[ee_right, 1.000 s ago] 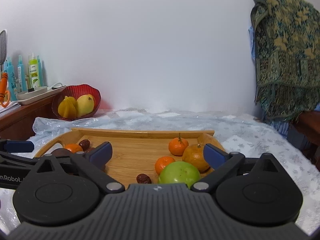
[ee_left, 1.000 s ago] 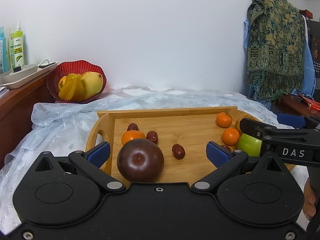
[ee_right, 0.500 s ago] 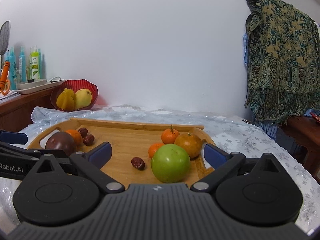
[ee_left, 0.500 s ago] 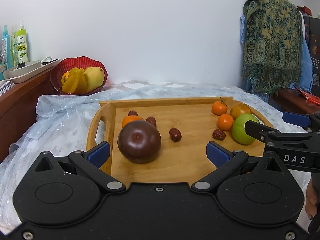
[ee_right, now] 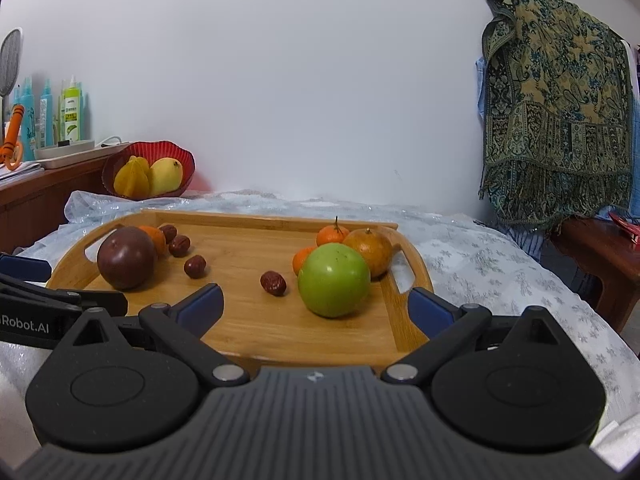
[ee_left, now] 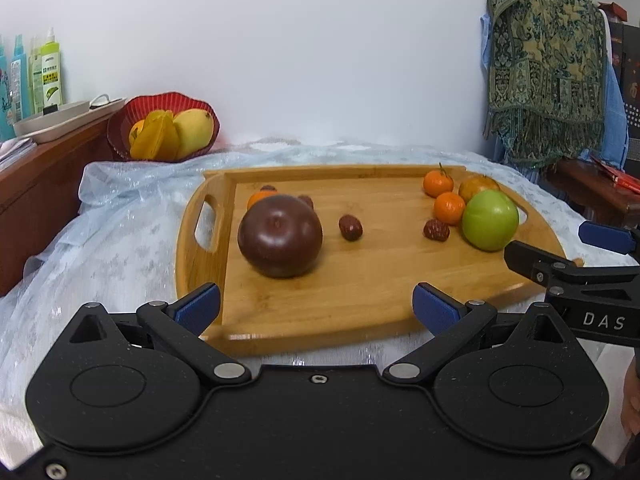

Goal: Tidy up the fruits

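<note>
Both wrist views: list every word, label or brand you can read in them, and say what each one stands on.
"DAS": white letters on the right tongs, seen in the left wrist view.
"Robot.AI": white letters on the left tongs, seen in the right wrist view; the start is cut off by the frame edge.
Labels on the green bottle and the blue bottles: too small and blurred to read.
Nothing else readable.

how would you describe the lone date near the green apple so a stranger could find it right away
Start at the wooden tray on the pale tablecloth, then find the green apple on its right side. The date lies just left of it: small, wrinkled, dark red, alone, while the other dates cluster by the dark purple fruit.
</note>
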`<state>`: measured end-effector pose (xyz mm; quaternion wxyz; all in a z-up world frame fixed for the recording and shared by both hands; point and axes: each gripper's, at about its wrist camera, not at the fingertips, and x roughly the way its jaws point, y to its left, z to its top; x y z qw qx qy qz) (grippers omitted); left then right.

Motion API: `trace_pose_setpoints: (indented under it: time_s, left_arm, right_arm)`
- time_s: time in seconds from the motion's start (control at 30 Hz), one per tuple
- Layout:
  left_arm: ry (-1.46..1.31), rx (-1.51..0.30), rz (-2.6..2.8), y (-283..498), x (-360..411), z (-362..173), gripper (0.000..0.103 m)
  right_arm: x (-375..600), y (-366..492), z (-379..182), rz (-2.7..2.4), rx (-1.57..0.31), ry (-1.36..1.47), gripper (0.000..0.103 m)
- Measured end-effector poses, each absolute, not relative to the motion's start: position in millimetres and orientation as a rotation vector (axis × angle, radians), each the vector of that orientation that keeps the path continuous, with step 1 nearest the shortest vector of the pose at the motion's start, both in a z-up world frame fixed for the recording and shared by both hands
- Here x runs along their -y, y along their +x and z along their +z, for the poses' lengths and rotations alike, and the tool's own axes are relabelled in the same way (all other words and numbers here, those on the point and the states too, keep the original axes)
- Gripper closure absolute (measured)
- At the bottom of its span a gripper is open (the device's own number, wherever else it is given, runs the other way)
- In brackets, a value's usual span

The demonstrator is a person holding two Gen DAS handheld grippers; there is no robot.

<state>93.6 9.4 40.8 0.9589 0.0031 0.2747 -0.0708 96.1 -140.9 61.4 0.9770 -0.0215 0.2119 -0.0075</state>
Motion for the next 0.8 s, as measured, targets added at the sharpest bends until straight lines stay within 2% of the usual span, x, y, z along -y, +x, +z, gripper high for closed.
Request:
trace_pose_setpoints:
  time_s: [0.5,0.8]
  left_arm:
    - [0.015,-0.612,-0.126,88.6,-10.4,26.7,0.001]
    - [-0.069,-0.701,-0.141,94.5,-16.7,14.3,0.001]
  right_arm:
    - [135.1,86.2,44.8,-0.022,-0.489,-0.039,0.000]
    - [133.1,89.6,37.8,-0.025,-0.520,-0.040,0.000]
